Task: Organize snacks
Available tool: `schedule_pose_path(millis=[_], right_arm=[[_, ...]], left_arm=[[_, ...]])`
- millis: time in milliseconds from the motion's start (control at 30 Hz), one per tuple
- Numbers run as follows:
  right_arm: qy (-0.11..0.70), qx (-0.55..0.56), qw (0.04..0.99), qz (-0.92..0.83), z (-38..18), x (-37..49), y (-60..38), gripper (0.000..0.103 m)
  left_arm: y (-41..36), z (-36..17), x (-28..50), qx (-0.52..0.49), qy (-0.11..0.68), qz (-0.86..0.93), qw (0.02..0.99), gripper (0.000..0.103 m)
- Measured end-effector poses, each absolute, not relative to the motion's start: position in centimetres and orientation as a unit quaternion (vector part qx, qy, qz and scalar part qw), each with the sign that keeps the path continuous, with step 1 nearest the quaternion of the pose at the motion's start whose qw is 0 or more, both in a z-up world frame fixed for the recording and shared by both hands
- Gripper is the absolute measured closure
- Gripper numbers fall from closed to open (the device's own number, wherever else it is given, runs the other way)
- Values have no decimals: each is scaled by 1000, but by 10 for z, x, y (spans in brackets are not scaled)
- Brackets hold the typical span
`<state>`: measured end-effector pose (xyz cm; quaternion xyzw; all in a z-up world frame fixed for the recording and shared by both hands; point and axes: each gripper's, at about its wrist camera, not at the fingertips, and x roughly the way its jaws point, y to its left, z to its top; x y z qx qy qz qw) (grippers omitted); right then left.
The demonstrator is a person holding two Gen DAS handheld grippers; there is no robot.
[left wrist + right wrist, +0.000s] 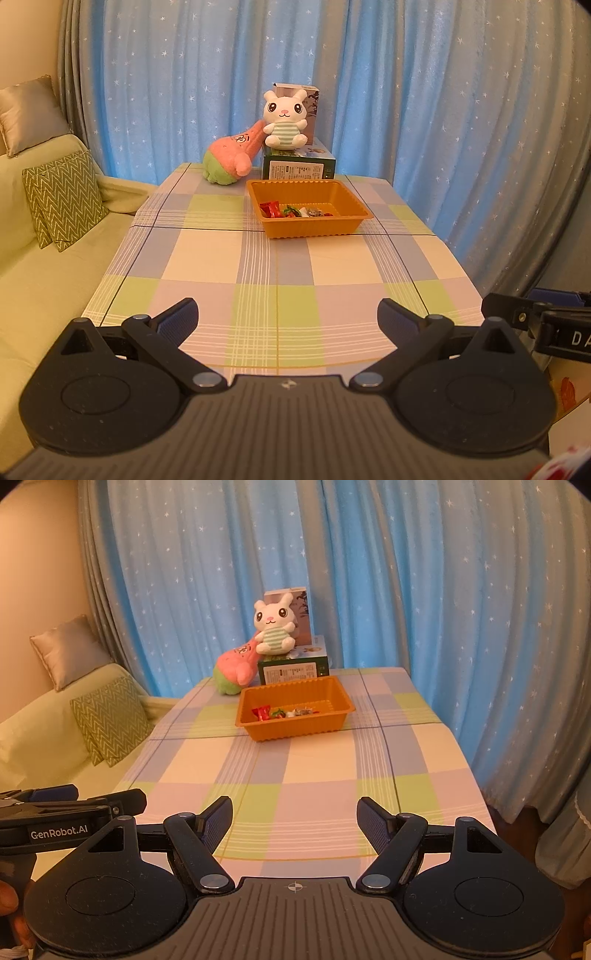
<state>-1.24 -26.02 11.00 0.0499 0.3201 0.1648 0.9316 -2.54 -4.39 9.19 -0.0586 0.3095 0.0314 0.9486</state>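
Note:
An orange tray (343,227) (325,725) stands on the far half of the checked table (258,266) (314,760). Several wrapped snacks (295,211) (282,712) lie inside it, red, green and silver. My left gripper (288,315) hovers over the near table edge, open, with nothing between its fingers. My right gripper (294,818) is beside it, also open and empty, well short of the tray. Each gripper shows at the edge of the other's view: the right gripper (546,325) and the left gripper (66,812).
Behind the tray sit a green box (299,166) (293,670), a white bunny plush (286,118) (275,627) on top and a pink starfish plush (232,155) (236,664). A sofa with cushions (62,195) (107,720) flanks the table's left; blue curtains (406,92) hang behind.

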Motion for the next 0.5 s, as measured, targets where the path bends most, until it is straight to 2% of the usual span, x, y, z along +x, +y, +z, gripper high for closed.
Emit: schedule_pose_path(millis=[500], right_arm=[[323,52,930,166,109,-11,-261,29]], left_arm=[[-46,87,-24,-60,312,30,948,0]])
